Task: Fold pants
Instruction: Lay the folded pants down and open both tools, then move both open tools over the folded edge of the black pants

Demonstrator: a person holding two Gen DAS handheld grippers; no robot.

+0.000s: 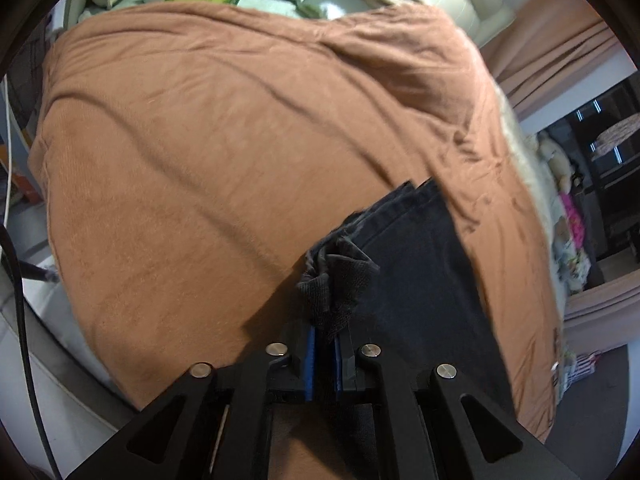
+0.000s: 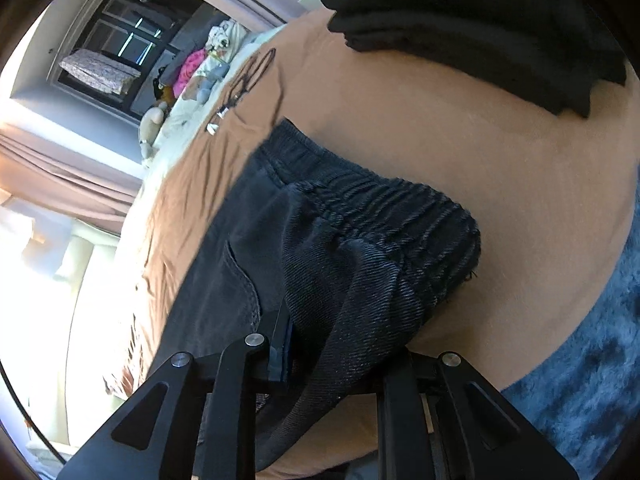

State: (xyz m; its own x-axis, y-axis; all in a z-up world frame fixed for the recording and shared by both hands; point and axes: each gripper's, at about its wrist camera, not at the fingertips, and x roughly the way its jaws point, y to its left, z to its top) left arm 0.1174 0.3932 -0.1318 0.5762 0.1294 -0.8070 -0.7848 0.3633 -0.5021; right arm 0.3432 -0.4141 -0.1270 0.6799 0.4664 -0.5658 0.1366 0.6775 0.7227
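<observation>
Pants: the dark denim pants [image 1: 420, 264] lie along the brown blanket [image 1: 220, 160] on the bed, toward its 4 o'clock side in the left wrist view; they look already doubled leg over leg, hems lined up near 1 o'clock of the tongs.
Waistband: the elastic waistband [image 2: 384, 208] is bunched and lifted off the blanket in the right wrist view, probably so this end can be carried over for the next fold.
Left tongs: the left tongs [image 1: 326, 340] are pinched nearly together on a puckered tuft of the pants' edge; the blue pads [image 1: 311, 344] press the cloth between them.
Right tongs: the right tongs [image 2: 340, 352] hold a thick roll of denim below the waistband; only the left pad shows, cloth draping over the other.
Pose: both point steeply down toward the bed, each gripping one end so the cloth stays taut between.
Surroundings: a black folded stack [image 2: 480, 12] sits at 12 o'clock on the blanket, well apart; curtains [image 1: 560, 52] hang beyond.
</observation>
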